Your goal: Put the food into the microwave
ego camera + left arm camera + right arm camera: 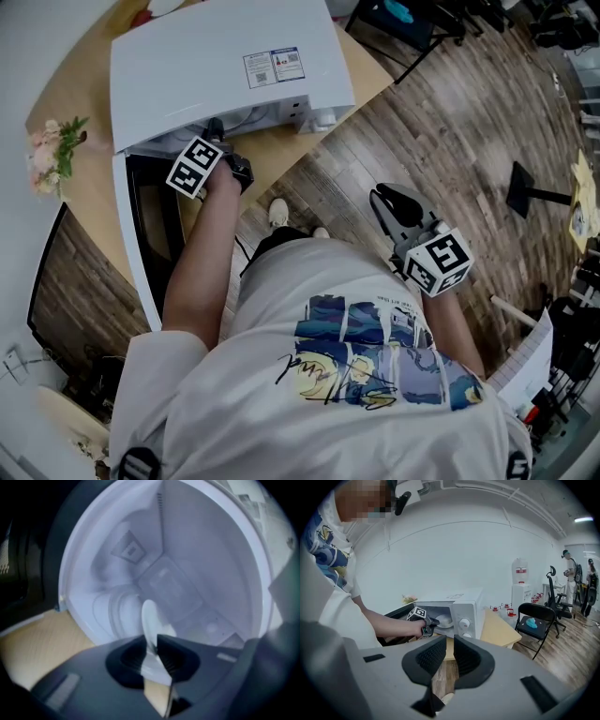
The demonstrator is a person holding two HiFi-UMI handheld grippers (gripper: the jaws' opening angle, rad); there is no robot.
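Note:
The white microwave [234, 66] stands on a wooden table with its dark door [150, 234] swung open toward me. My left gripper [214, 129] reaches into its mouth. In the left gripper view the white cavity [187, 550] fills the frame and a white plate [149, 616] stands edge-on, its rim in the gap of my left gripper [152, 640]; the jaws are slightly apart and do not press it. The right gripper view shows the plate [443, 619] inside the microwave [464, 611]. My right gripper [389, 199] [450, 641] hangs over the floor, narrowly open, with nothing in it.
A small bunch of flowers [52, 150] sits on the table [281, 159] left of the microwave. A black chair [539, 618] and a water dispenser [519, 581] stand off to the right, with people [569, 573] further back. Wooden floor lies under my right hand.

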